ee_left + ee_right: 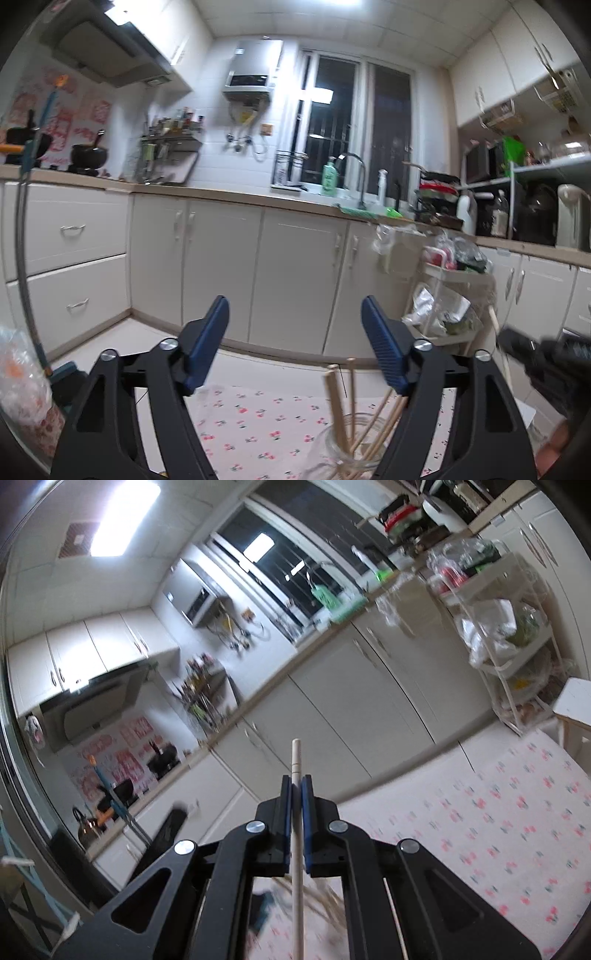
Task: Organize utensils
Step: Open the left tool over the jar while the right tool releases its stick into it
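My left gripper (293, 310) is open, with nothing between its blue pads. Just below its right finger a clear glass jar (332, 446) stands on the cherry-print tablecloth (258, 421), holding several wooden chopsticks (338, 398) that lean apart. At the right edge of the left wrist view a blurred black shape (543, 362) looks like my right gripper. In the right wrist view my right gripper (295, 781) is shut on a single pale wooden chopstick (296, 757), which runs straight along the fingers and pokes out past the tips. Blurred chopsticks (325, 897) lie below it.
White kitchen cabinets (229, 266) and a counter run across the back. A white trolley (450, 295) loaded with bags stands at the right. A crinkled plastic bag (22, 391) sits at the table's left. A white stool (574, 701) is beyond the table.
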The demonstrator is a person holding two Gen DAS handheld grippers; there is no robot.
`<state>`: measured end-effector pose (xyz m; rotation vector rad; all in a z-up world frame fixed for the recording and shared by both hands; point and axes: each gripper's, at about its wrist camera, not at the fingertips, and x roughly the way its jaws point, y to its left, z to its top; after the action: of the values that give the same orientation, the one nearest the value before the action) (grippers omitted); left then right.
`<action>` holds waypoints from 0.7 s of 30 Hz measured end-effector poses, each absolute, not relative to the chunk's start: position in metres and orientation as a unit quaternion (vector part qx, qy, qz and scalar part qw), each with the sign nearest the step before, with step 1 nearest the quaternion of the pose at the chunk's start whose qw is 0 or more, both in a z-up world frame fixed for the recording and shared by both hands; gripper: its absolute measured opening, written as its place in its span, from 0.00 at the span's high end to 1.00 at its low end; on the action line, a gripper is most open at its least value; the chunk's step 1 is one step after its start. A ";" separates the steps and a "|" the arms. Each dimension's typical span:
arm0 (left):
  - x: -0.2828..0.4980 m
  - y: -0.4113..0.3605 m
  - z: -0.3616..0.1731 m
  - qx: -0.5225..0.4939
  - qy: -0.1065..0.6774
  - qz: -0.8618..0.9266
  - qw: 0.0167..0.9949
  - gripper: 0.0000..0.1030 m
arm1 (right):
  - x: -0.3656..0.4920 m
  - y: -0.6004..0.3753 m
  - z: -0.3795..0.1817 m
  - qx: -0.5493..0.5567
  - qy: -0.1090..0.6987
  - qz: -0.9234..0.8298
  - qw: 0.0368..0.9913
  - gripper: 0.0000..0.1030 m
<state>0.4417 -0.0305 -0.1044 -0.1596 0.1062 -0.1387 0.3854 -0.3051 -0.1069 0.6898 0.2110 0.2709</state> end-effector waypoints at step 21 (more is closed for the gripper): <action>0.443 0.032 -0.155 -0.148 0.111 -0.019 0.982 0.19 | 0.458 -0.237 -0.096 0.249 0.012 0.081 0.965 0.94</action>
<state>0.4426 0.0318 -0.1550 -0.2982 0.2238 -0.0380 0.4580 -0.2367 -0.0960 0.5043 0.0239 0.1635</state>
